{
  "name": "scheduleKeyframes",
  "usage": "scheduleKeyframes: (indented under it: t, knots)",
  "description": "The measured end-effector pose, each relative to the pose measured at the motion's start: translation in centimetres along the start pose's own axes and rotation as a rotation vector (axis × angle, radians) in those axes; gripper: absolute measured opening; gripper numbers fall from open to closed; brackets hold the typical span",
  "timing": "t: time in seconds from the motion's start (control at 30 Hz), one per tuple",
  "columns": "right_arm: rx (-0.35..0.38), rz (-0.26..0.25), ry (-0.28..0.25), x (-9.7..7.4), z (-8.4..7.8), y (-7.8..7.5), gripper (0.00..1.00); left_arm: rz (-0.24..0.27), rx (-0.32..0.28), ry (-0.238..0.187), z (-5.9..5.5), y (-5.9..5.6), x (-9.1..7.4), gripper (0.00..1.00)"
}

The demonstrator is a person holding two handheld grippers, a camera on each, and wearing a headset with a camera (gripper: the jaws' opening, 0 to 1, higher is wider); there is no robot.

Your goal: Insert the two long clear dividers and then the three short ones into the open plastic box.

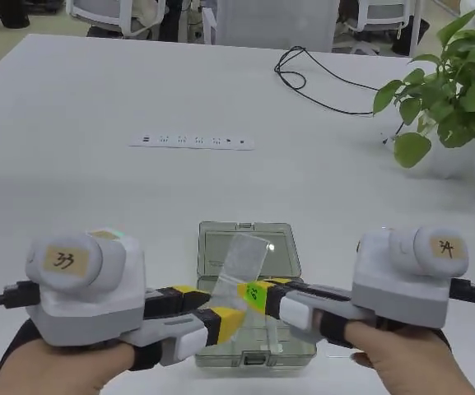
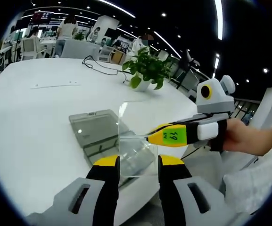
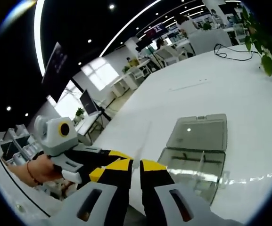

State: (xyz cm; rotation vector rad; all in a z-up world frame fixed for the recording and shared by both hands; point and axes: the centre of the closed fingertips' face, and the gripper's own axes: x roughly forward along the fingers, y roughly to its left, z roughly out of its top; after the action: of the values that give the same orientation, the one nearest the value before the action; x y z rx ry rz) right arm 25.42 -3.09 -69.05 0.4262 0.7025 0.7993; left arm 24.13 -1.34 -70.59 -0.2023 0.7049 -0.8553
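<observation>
The clear plastic box (image 1: 299, 350) lies open near the table's front edge, its lid (image 1: 221, 247) flat behind it. One clear divider (image 1: 270, 336) stands inside it (image 3: 199, 165). Another clear divider (image 1: 244, 257) is held tilted above the box. My right gripper (image 1: 253, 295) is shut on its face; I see it edge-on between the jaws (image 3: 136, 165). My left gripper (image 1: 208, 306) has a jaw on each side edge of the same sheet (image 2: 136, 127), and the gap equals the sheet's width. The right gripper (image 2: 152, 138) comes in from the right.
A white power strip (image 1: 192, 141) lies mid-table. A black cable (image 1: 319, 78) loops at the far right. A potted plant (image 1: 451, 90) stands at the right edge. Chairs (image 1: 122, 12) line the far side. Open tabletop surrounds the box.
</observation>
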Motion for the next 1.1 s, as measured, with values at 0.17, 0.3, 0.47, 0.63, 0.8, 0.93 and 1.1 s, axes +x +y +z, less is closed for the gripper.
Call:
scheduleKeyframes:
  t: [0.17, 0.3, 0.47, 0.63, 0.8, 0.93, 1.1]
  knots:
    - [0.035, -0.029, -0.023, 0.0, 0.2, 0.0, 0.07, 0.000, 0.006, -0.002, 0.0, 0.0, 0.2, 0.26]
    - [0.044, -0.032, -0.018, 0.1, 0.2, -0.1, 0.07, -0.017, -0.006, 0.000, -0.1, -0.3, 0.4, 0.36]
    - [0.048, -0.041, -0.010, 0.2, 0.3, -0.3, 0.07, -0.028, 0.009, 0.004, -0.2, -0.6, 0.4, 0.36]
    - [0.062, -0.040, 0.004, 0.2, 0.5, -0.5, 0.07, -0.037, 0.030, 0.010, -0.4, -0.6, 0.4, 0.37]
    - [0.085, -0.065, 0.021, 0.1, 0.9, -1.3, 0.07, -0.042, 0.056, 0.015, -0.8, -0.2, 0.0, 0.41]
    - [0.105, -0.085, 0.041, 0.1, 1.3, -2.2, 0.07, -0.047, 0.072, 0.012, -1.0, 0.1, -0.3, 0.44]
    - [0.125, -0.116, 0.074, 0.0, 1.6, -3.2, 0.07, -0.051, 0.113, 0.013, -1.3, 0.4, -0.7, 0.47]
